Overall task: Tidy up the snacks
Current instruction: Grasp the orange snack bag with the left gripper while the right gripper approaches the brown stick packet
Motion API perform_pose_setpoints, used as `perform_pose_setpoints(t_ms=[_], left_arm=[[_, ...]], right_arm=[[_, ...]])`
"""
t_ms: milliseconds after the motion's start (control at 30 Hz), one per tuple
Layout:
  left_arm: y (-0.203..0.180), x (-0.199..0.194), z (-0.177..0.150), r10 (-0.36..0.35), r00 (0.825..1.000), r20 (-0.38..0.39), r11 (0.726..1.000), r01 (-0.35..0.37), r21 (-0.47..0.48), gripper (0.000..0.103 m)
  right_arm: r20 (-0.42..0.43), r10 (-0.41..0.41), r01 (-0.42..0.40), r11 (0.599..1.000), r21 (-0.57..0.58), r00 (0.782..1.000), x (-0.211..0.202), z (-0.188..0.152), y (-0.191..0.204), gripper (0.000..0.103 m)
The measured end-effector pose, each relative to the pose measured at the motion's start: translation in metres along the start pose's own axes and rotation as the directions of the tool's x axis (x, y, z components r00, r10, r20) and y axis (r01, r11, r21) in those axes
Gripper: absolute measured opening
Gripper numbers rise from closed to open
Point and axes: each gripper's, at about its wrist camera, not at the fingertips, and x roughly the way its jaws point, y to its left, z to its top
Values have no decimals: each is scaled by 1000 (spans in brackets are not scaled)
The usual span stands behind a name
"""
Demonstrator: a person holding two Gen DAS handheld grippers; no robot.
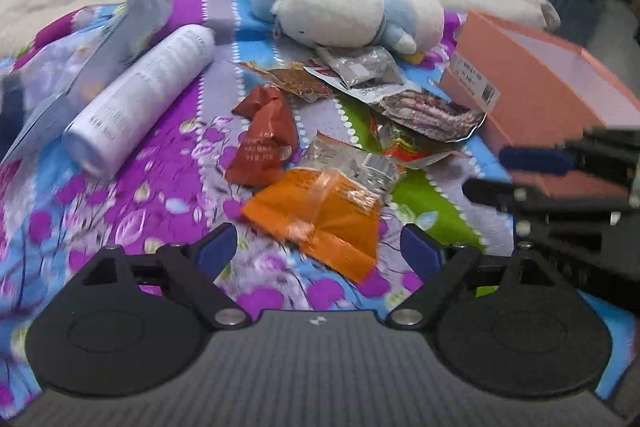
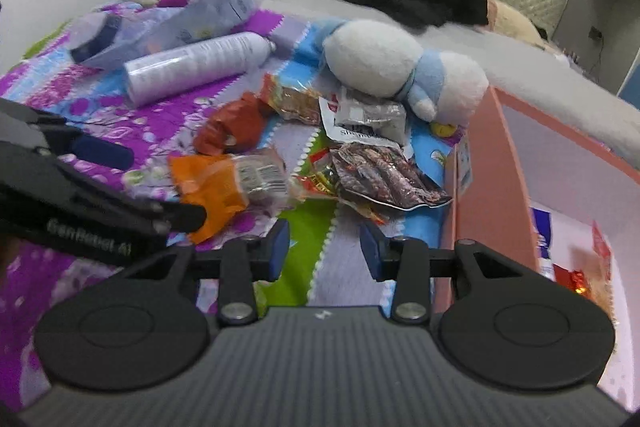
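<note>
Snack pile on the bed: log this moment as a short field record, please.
surface: floral bedspread
nearest snack: orange packet, ahead of the open left hand-held gripper
other snacks: red packet, sausage pack
container: pink box, open, some packets already inside
right hand-held gripper: open, empty
non-snacks: plush toy, white bottle

Orange packet (image 1: 320, 215) (crumpled) nearest, red pouch (image 1: 262, 143) behind, dark sausage pack (image 1: 432, 115) beside pink box (image 1: 552, 99)
</note>
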Motion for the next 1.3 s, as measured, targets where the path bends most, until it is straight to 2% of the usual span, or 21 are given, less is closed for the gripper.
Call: perform_pose_setpoints(t_ms=[133, 233, 333, 433, 500, 567, 667, 767, 1000, 1300], left_arm=[[9, 20, 5, -7, 1000, 2, 998, 7, 57, 91], [16, 31, 9, -68, 998, -9, 995, 69, 70, 91], [14, 40, 11, -94, 996, -11, 990, 95, 100, 91], [12, 48, 13, -117, 993, -20, 987, 119, 109, 91], [12, 54, 13, -126, 992, -25, 987, 128, 95, 91], [13, 57, 13, -136, 990, -22, 988, 137, 72, 91], [12, 56, 11, -151, 989, -12, 987, 151, 53, 83], [12, 51, 8, -141, 990, -10, 989, 141, 34, 80], [11, 31, -2, -127, 992, 6, 991, 127, -29, 79], [6, -11, -33, -81, 997, 5, 985, 80, -155, 78]], right_arm=[[-18, -1, 1, 1000, 14, 1000, 27, 4, -6, 38], [-21, -21, 21, 1000, -11, 1000, 40, 4, -9, 38], [-35, -26, 25, 999, -23, 999, 49, 3, -12, 38], [-42, -21, 20, 1000, -23, 999, 56, 1, -16, 32], [-44, -20, 19, 1000, -23, 999, 59, 0, -16, 29], [-42, -16, 15, 1000, -21, 999, 60, -1, -17, 19], [-30, -6, 5, 1000, -25, 1000, 55, 0, -15, 15], [-19, 3, -4, 999, -35, 1000, 49, 1, -13, 12], [-15, 23, -24, 999, -30, 1000, 29, -6, -10, 10], [-16, 45, -45, 999, -18, 999, -10, -30, -2, 8]])
